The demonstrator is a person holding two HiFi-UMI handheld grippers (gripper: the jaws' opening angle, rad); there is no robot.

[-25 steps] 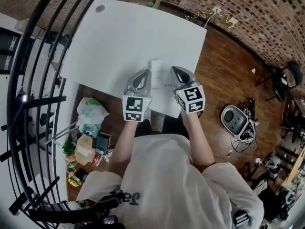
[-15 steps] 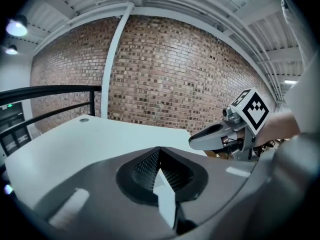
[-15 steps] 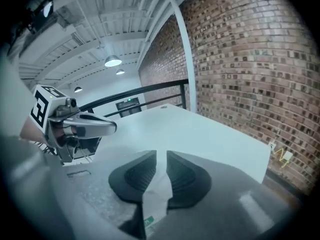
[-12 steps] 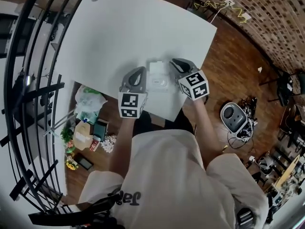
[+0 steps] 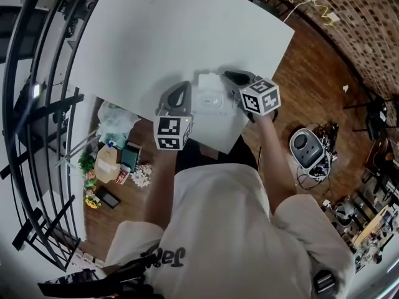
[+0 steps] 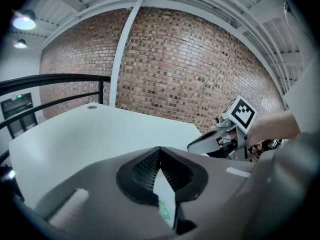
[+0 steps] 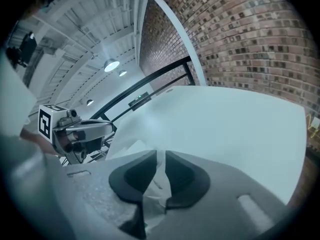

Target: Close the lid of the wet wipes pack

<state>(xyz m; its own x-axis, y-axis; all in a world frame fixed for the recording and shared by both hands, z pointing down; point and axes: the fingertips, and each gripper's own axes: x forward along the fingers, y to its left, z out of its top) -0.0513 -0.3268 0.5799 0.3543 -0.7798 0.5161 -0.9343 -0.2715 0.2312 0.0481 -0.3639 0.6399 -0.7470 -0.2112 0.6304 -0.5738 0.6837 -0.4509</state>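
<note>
While both grippers work low at its near end, the white bench (image 5: 156,36) fills the upper middle of the head view, bare across its whole upper left. Its near edge and right-hand corner run just below and right of the grippers, with wooden floor (image 5: 312,67) beyond.

The wet wipes pack (image 5: 209,108) lies flat on the bench in the middle of the frame, close to that near edge and between the 2 grippers. It looks like a soft film pouch: light, easily crumpled and likely to slide on the smooth top unless it is pinned.

The left gripper (image 6: 161,164) has its jaws pressed nearly together on a thin white edge with a spot of green print, which I take to be the pack's side seam. The right gripper (image 7: 157,164) has its jaws pinching crinkled white film at the pack's opposite side.

A small pale flap (image 5: 209,81) at the pack's upper end looks like the lid standing open, though the head view is too small to be sure. Being stiffer than the film, the lid should be pushed down on its free edge while the other gripper holds a seam. Moves toward the upper left have plenty of room; anything dragged toward the lower right could go off the edge.
</note>
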